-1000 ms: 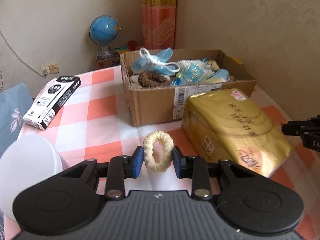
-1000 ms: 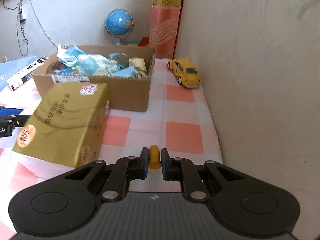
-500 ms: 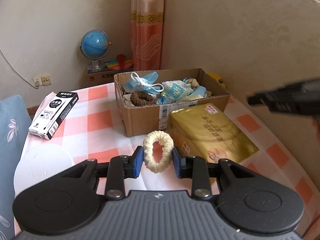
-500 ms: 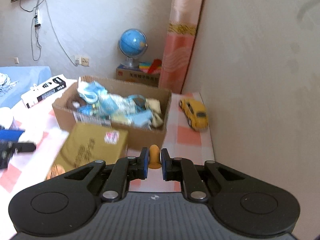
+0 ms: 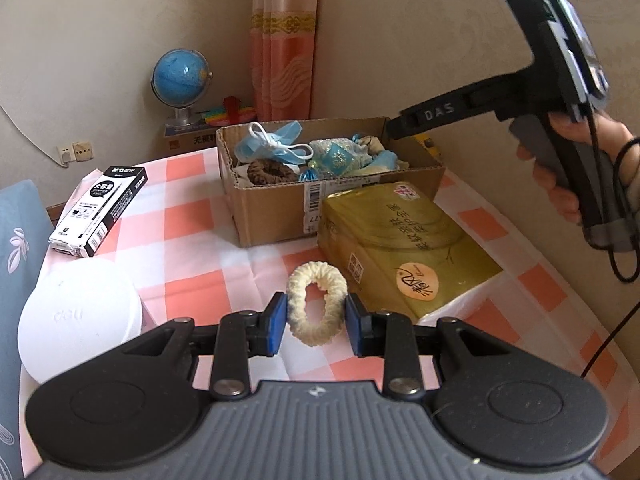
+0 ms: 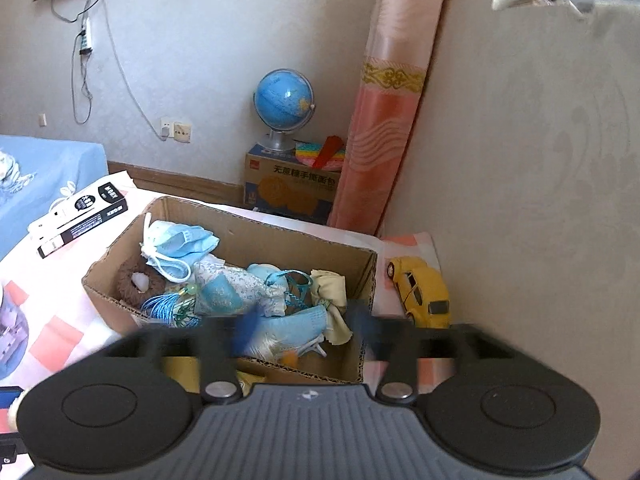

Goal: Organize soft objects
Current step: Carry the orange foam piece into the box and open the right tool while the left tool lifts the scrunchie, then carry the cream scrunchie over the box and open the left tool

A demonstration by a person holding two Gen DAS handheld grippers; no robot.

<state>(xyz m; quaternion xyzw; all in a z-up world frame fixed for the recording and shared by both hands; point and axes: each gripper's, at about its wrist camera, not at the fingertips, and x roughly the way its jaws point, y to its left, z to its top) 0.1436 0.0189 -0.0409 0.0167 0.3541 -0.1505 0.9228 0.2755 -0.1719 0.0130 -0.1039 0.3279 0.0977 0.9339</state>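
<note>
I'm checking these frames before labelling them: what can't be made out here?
- Right tool, right wrist view: fingers smeared by motion blur as the jaws open; a small orange thing below them is too blurred to identify.
- Cardboard box, left wrist view: near wall hides its lower contents.
- Yellow toy car, left wrist view: only a sliver shows behind the right tool.
- Black-and-white carton: print too small to read.

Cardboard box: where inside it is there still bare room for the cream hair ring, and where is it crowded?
The cardboard box shows bare floor along its back wall, behind the blue face mask. The front is crowded: brown scrunchie, patterned pouch and yellow cloth lie there. The cream hair ring would fit at the back.
</note>
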